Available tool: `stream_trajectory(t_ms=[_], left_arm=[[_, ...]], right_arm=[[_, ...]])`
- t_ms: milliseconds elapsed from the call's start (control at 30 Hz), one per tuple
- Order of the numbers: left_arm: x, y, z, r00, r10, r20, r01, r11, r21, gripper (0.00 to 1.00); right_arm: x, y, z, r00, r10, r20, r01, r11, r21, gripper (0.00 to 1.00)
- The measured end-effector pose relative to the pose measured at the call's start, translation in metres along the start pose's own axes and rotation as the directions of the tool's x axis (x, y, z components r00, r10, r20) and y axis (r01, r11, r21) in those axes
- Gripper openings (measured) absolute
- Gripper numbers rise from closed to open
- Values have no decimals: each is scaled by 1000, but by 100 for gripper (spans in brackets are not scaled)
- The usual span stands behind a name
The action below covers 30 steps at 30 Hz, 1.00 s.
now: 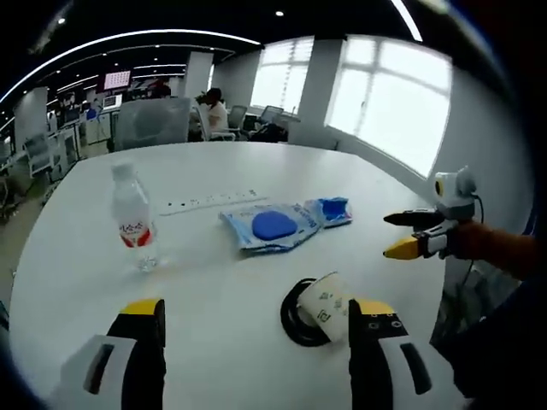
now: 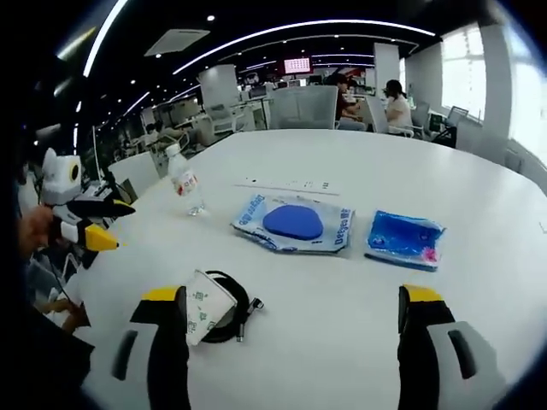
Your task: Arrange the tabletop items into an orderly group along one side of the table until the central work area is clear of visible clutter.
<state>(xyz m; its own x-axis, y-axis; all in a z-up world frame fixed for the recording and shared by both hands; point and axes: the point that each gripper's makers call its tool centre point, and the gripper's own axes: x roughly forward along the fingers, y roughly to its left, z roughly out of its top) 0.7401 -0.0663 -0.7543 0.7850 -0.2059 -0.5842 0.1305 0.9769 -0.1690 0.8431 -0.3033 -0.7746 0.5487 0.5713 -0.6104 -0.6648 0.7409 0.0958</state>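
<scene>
On the white tabletop (image 1: 256, 282) a water bottle (image 1: 133, 218) stands upright, well apart from a clear packet with a blue disc (image 1: 273, 226), which lies near the middle. Just beside that packet lies a smaller blue packet (image 1: 335, 210), seen more fully in the right gripper view. A recessed power strip (image 1: 209, 202) runs behind them. A crumpled paper cup (image 1: 323, 306) rests on a coiled black cable (image 1: 295, 320) near the near edge. The left tongs (image 1: 256, 342) are spread, holding nothing; so are the right tongs (image 2: 295, 329). Office chairs (image 2: 303, 107) stand beyond the far edge.
</scene>
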Motion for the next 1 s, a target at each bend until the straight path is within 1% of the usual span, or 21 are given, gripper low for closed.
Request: stream_trajectory(t_ms=[100,133,267,300,333,367,433,533,600,633,667,700,767,833,867,933,1000], left_arm=[[-1,-1,-2,1000,1,-5,-1,1000,6,92],[-3,1,-4,1000,1,-8,-1,1000,11,92],[-6,2,-6,1000,-7,-8,7,1000,4,94],[-8,3,-8,1000,-5,-8,6,1000,7,94],[-8,2,-8,1000,-4,-10,4,1000,10,96],[-11,4,-11,1000,8,-11,-8,1000,21,97],[-14,5,-15,1000,2,-25,-2,1000,24,98],[-18,7,-16,1000,8,-17,-8,1000,22,100],[-22,9,-17,1000,16,-15,-16,1000,19,100],[-23,10,-18,1000,15,-16,-15,1000,17,100],[-25,9,-22,1000,1,-22,-1,1000,-15,100],[-24,8,-21,1000,0,-23,0,1000,-21,100],[-26,6,-24,1000,1,-27,-1,1000,-14,100],[-28,8,-27,999,8,-35,-8,1000,-7,100],[-30,9,-29,999,8,-36,-9,1000,-8,100],[-31,7,-29,999,9,-35,-9,1000,-15,100],[-32,6,-31,999,12,-36,-13,1000,-14,100]], right_arm=[[0,7,-3,1000,7,4,-7,1000,23,98],[-1,12,-5,1000,12,0,-12,999,42,98],[1,20,-9,1000,15,-4,-15,998,54,98],[3,26,-13,1000,24,-13,-23,998,60,97],[4,28,-14,1000,27,-16,-26,998,61,97],[8,37,-18,999,39,-27,-37,998,56,97],[11,44,-20,998,51,-28,-50,997,51,96],[15,56,-24,997,71,-33,-70,997,37,93],[18,66,-27,995,85,-48,-83,996,37,92],[19,69,-27,994,90,-53,-88,995,39,90],[22,75,-30,992,105,-66,-102,994,48,89],[24,79,-31,991,116,-66,-113,992,50,86],[30,88,-36,986,148,-80,-142,987,77,80],[30,95,-35,983,163,-81,-153,982,115,77],[33,97,-37,981,172,-93,-158,977,140,76],[36,98,-36,981,173,-88,-159,977,144,71],[37,100,-33,981,173,-86,-159,975,153,69]])
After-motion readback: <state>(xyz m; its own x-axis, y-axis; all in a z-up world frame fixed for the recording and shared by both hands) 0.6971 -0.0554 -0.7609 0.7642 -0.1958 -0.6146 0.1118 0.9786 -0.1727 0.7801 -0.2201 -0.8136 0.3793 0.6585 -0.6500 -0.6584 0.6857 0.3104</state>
